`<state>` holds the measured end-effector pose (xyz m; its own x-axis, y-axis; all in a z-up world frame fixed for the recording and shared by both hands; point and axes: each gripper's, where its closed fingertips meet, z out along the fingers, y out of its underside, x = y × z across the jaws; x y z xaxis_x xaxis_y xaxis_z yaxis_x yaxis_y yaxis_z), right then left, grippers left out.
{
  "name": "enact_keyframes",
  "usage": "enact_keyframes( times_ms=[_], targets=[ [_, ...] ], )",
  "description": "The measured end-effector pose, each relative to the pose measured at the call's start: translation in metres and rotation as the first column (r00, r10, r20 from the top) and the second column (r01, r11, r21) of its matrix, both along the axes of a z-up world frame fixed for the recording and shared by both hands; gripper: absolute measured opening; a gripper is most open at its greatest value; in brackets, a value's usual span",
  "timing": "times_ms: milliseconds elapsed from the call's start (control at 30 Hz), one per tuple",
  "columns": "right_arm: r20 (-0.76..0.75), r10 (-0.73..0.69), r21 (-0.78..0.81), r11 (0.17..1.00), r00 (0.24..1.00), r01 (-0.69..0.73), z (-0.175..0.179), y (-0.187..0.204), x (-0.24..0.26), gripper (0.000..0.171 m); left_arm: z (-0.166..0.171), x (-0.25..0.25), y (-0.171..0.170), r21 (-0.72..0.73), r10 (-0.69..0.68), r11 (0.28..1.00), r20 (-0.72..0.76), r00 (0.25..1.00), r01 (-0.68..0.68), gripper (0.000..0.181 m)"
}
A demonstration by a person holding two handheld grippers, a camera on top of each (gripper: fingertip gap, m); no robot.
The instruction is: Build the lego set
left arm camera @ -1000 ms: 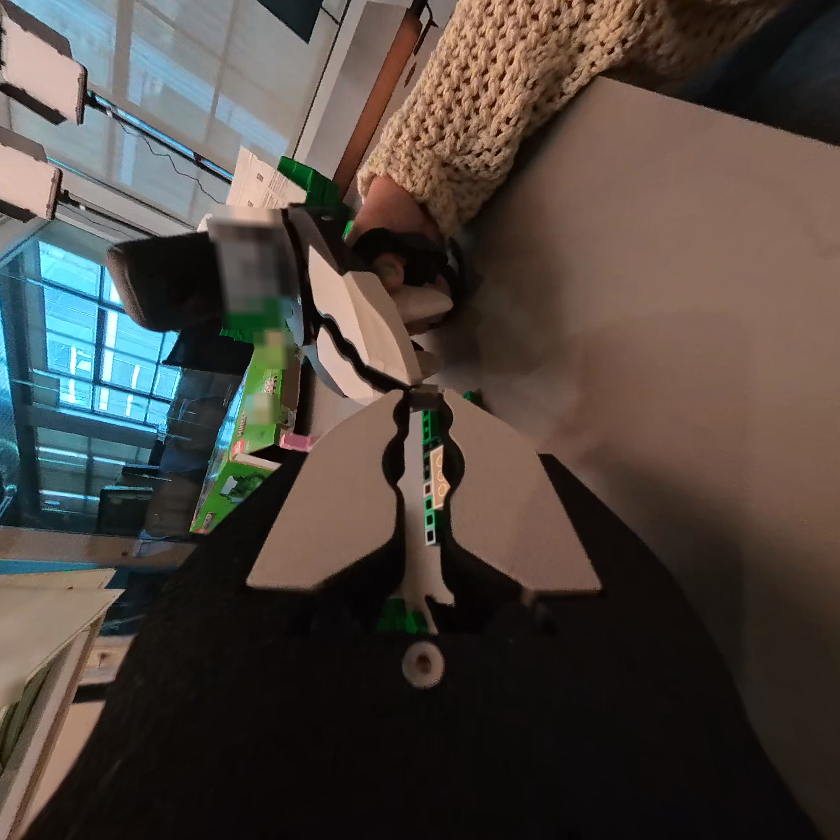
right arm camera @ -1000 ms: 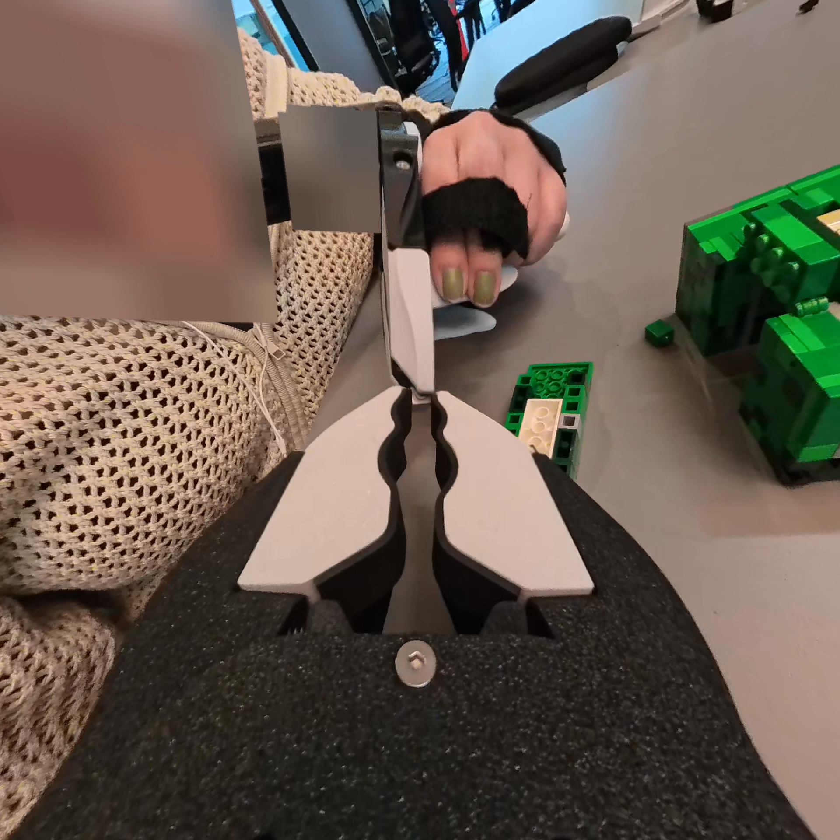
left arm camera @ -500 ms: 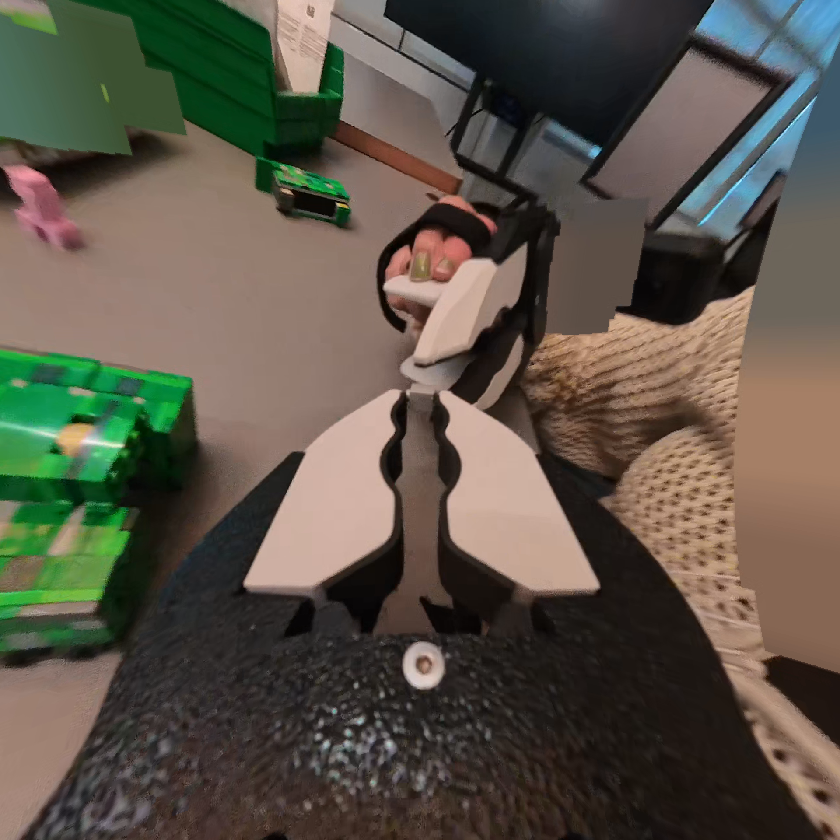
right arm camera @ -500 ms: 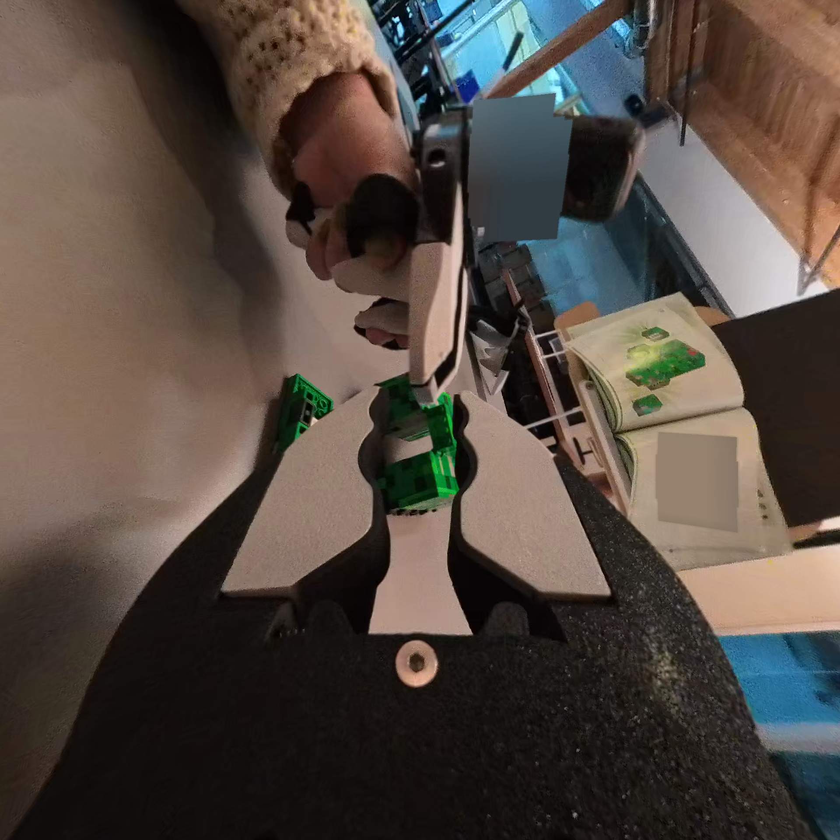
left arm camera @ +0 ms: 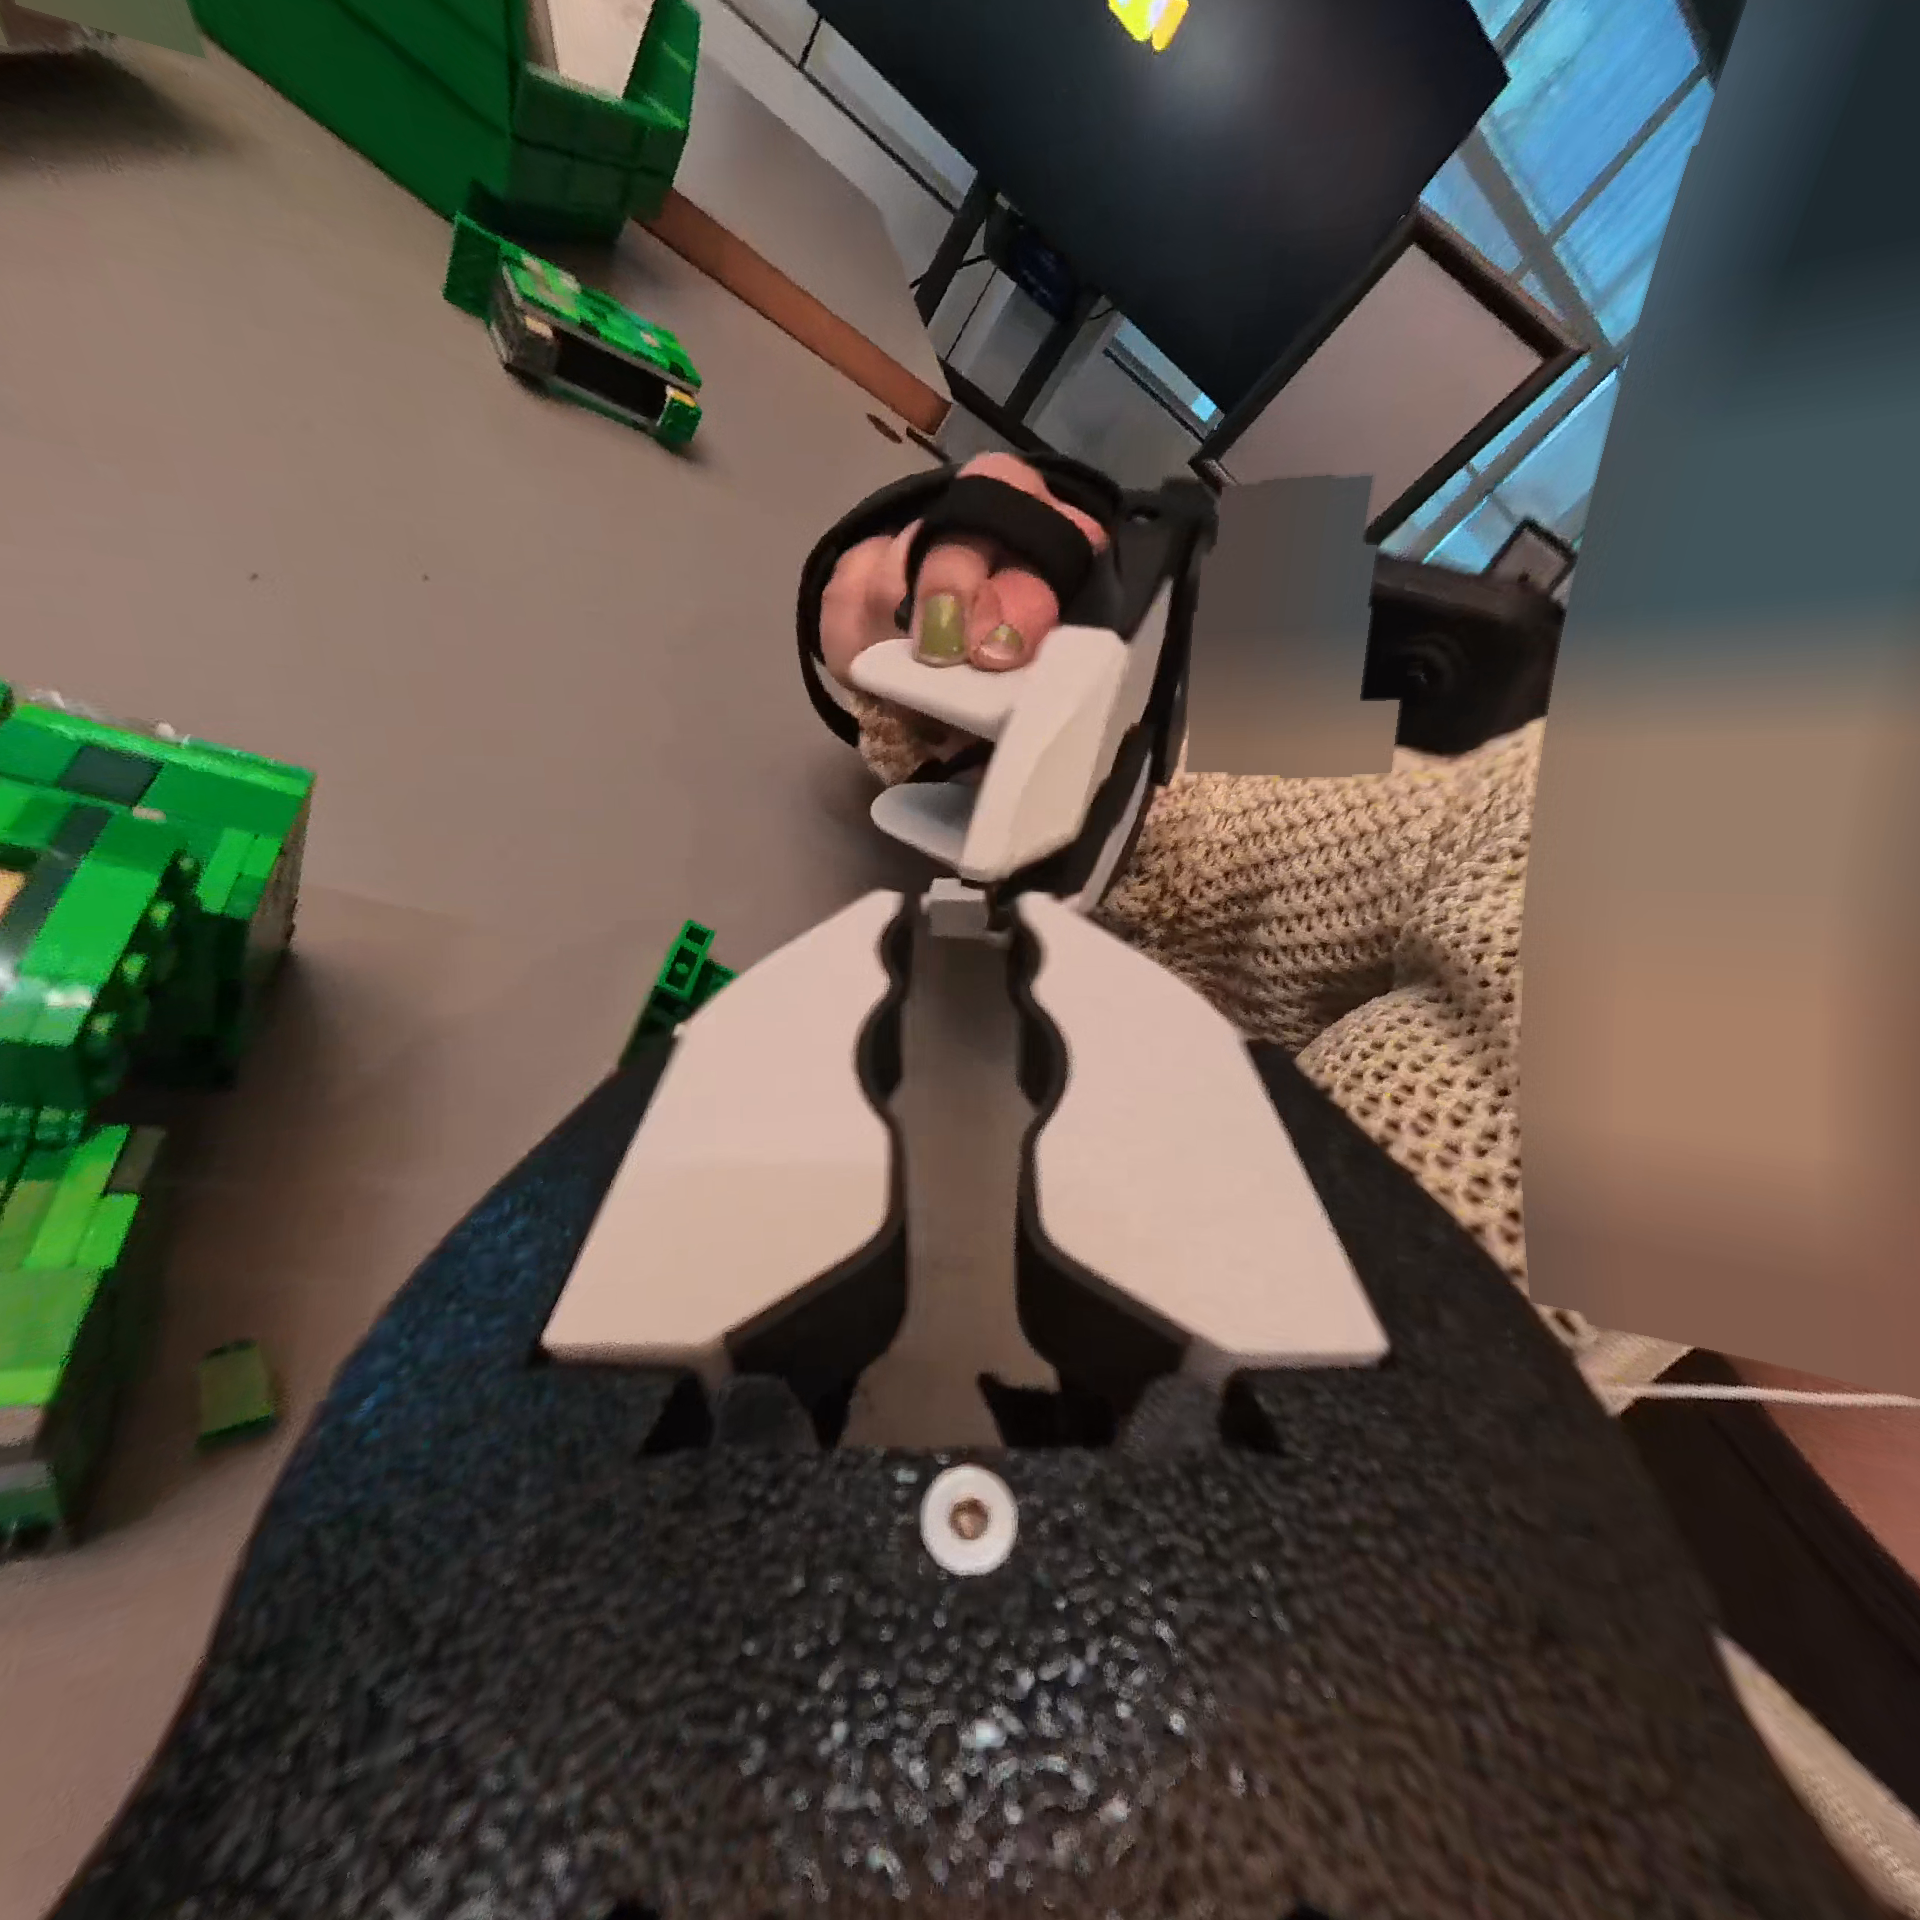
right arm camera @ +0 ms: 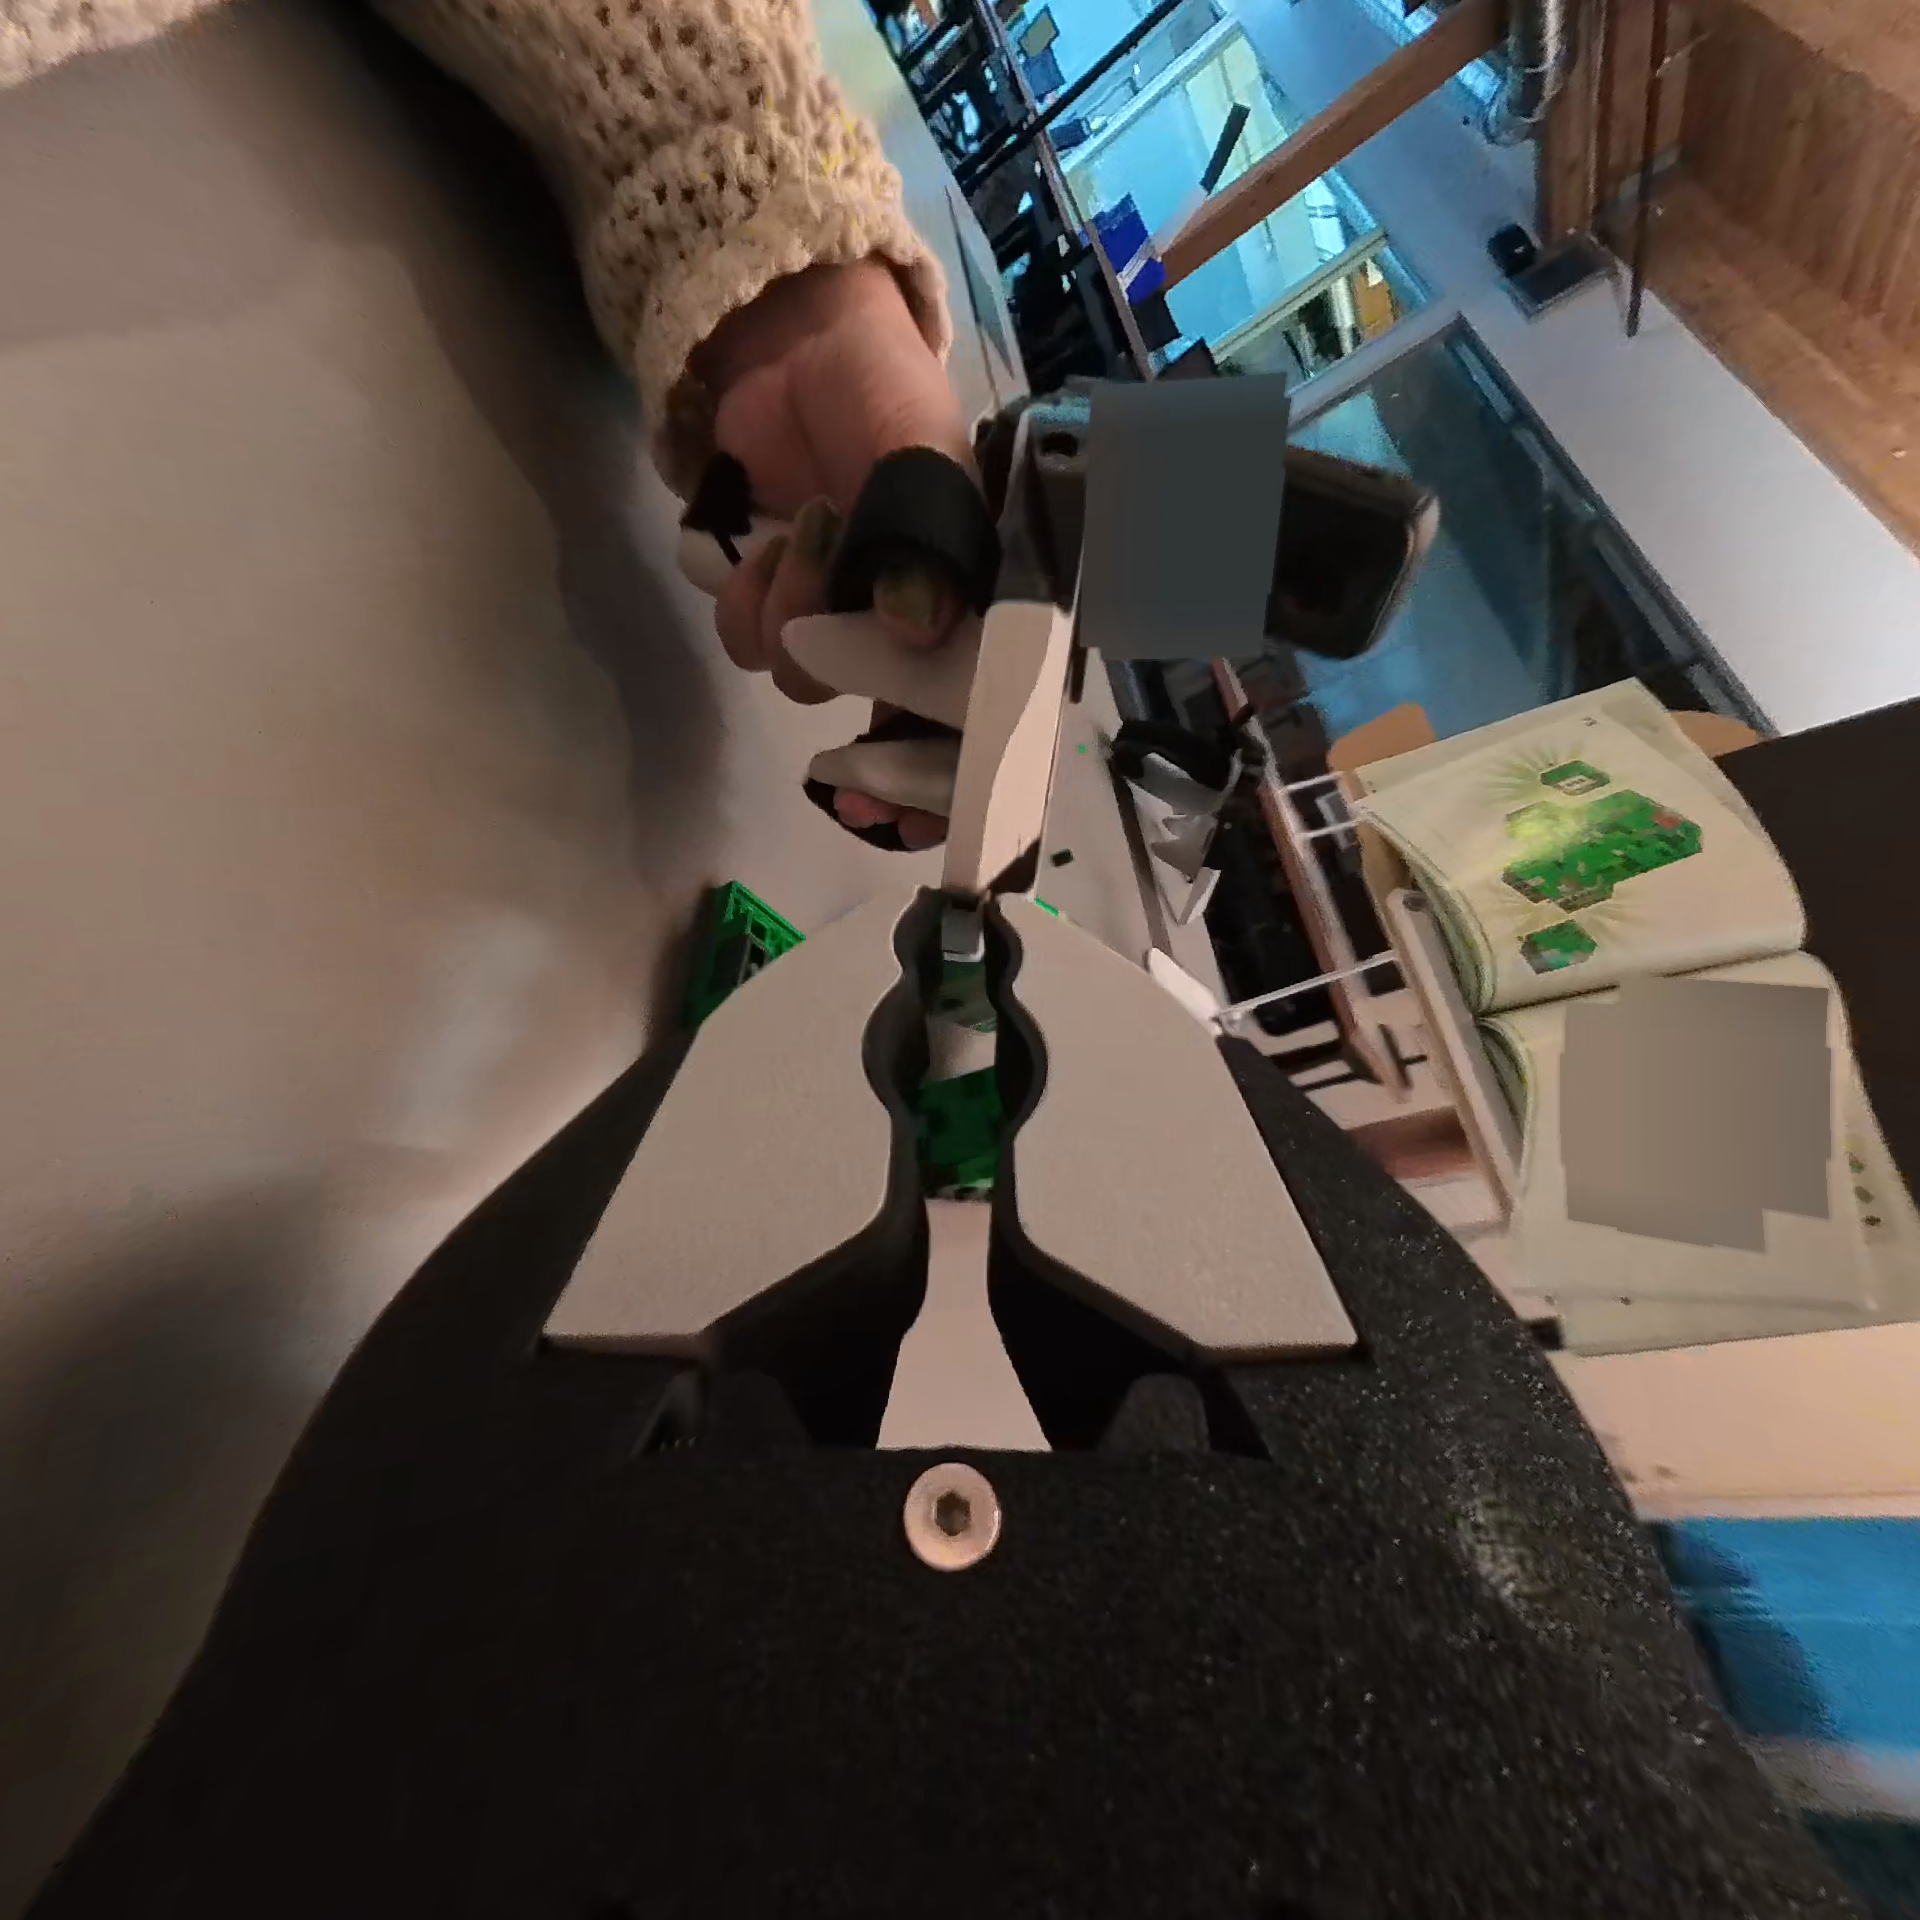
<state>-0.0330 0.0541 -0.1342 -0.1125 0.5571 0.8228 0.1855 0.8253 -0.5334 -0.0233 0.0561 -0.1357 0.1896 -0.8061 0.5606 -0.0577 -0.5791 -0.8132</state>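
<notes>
My left gripper (left arm camera: 961, 920) is shut on a small light grey piece (left arm camera: 961, 914) at its tips. My right gripper (right arm camera: 958, 925) meets it tip to tip and pinches the same grey piece (right arm camera: 961, 930). In the left wrist view the right gripper (left arm camera: 1039, 790) comes in from above, held by a hand. In the right wrist view the left gripper (right arm camera: 1008, 748) shows edge-on. Green bricks (right arm camera: 961, 1122) show through the gap between my right fingers. A large green lego build (left arm camera: 114, 935) stands at the left. A green plate piece (left arm camera: 681, 971) lies under the tips.
A small green and white assembly (left arm camera: 592, 353) and a green box (left arm camera: 468, 94) lie at the far side of the grey table (left arm camera: 416, 623). A loose green brick (left arm camera: 237, 1392) lies near the build. An open instruction booklet (right arm camera: 1590, 862) stands to the right. A knitted sleeve (left arm camera: 1351, 935) is close. Less than 4 cm separates the two grippers' tips.
Both grippers have stayed tip to tip on the grey piece while both views swung round sharply since one second ago. My right fingers have closed a little in the last half second.
</notes>
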Motion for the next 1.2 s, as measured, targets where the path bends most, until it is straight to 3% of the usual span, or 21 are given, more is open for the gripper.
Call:
enact_keyframes(
  times_ms=[67,133,200,267,400,633,733,967,1200],
  targets=[
    [0.013,-0.005,-0.097,0.995,1.0,0.006,0.0,0.006,0.004,0.007,-0.003,-0.004,0.004,0.14,0.018,0.99,-0.083,0.996,-0.006,0.041],
    [0.06,0.018,-0.282,0.959,0.998,-0.001,-0.004,0.012,0.011,0.007,-0.017,-0.01,0.013,0.349,0.093,0.937,-0.257,0.962,0.003,0.053],
    [0.159,0.092,-0.531,0.847,0.983,0.007,-0.018,0.012,0.018,0.007,-0.037,-0.016,0.021,0.519,0.189,0.852,-0.432,0.882,0.072,0.054],
    [0.228,0.131,-0.665,0.745,0.965,0.056,-0.032,0.014,0.023,0.007,-0.055,-0.019,0.025,0.605,0.257,0.78,-0.543,0.799,0.16,0.056],
    [0.321,0.143,-0.703,0.698,0.936,0.135,-0.053,0.013,0.023,0.007,-0.069,-0.021,0.029,0.653,0.313,0.708,-0.632,0.709,0.269,0.054],
    [0.352,0.164,-0.734,0.659,0.922,0.163,-0.06,0.013,0.027,0.007,-0.08,-0.011,0.026,0.525,0.184,0.803,-0.668,0.721,0.282,0.053],
    [0.331,0.172,-0.761,0.63,0.928,0.155,-0.056,0.015,0.03,0.007,-0.083,-0.009,0.023,0.473,0.138,0.836,-0.672,0.727,0.279,0.037],
    [0.343,0.188,-0.781,0.601,0.921,0.168,-0.057,0.015,0.03,0.007,-0.083,-0.017,0.015,0.463,0.198,0.863,-0.677,0.709,0.202,0.035],
    [0.409,0.198,-0.746,0.635,0.891,0.201,-0.068,0.009,0.025,0.008,-0.082,-0.017,0.013,0.472,0.219,0.867,-0.653,0.725,0.162,0.035]
  ],
)
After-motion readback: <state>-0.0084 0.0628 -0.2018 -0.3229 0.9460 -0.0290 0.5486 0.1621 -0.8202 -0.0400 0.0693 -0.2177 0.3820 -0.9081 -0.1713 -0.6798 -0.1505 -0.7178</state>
